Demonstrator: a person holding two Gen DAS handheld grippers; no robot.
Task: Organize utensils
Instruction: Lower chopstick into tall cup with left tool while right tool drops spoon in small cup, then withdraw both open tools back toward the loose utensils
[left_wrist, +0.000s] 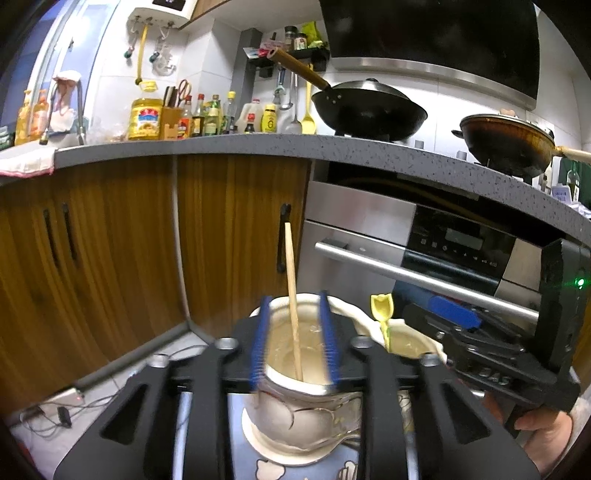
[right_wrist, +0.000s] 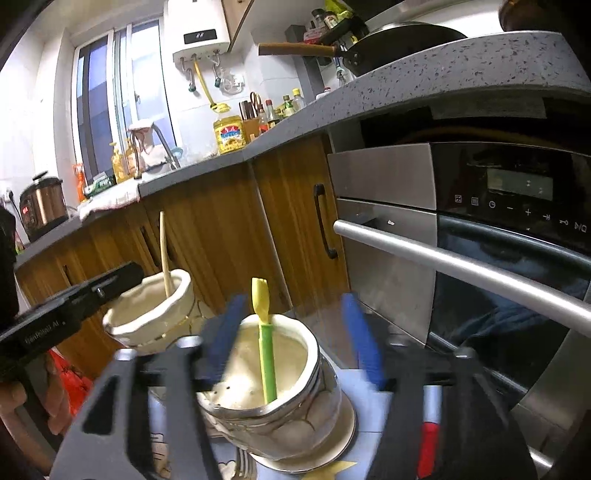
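two holders, one utensil in each, both grippers parted

left wrist view: hovering over the near cream holder (left_wrist: 295, 373), left gripper (left_wrist: 293, 338) with its blue pads (left_wrist: 260, 339) set just outside the rim on either side, narrowly parted and gripping nothing. standing inside, slightly tilted, a wooden chopstick (left_wrist: 291, 295), tip down at the bottom and top rising far above the rim. to the right, a second cream holder (left_wrist: 402, 343) with a yellow-headed utensil (left_wrist: 382, 314) poking out. at far right, right gripper (left_wrist: 480, 332) seen from the side, a hand (left_wrist: 543, 432) under its grip; spread of its fingers not readable from here. behind, wooden cabinet doors (left_wrist: 110, 240) and an oven (left_wrist: 424, 251) under the counter.

right wrist view: right gripper (right_wrist: 295, 343) centred over the other cream holder (right_wrist: 273, 373), blue pads (right_wrist: 364, 347) wide, well clear of the rim, empty. upright in it, the green-handled, yellow-headed utensil (right_wrist: 266, 343). at left, the chopstick's holder (right_wrist: 151, 314) with the chopstick (right_wrist: 164, 254) leaning in it, and the body of the left gripper (right_wrist: 70, 310) reaching toward it.

risks, as judgement: pads closing now on the left would likely pinch the rim and rock or tip that holder. a sideways sweep could catch the tall chopstick and lever it out. holders standing near one another, so nudging one may knock the other. motion blur on the pads hints at speed; a fast pull could clip the green handle.
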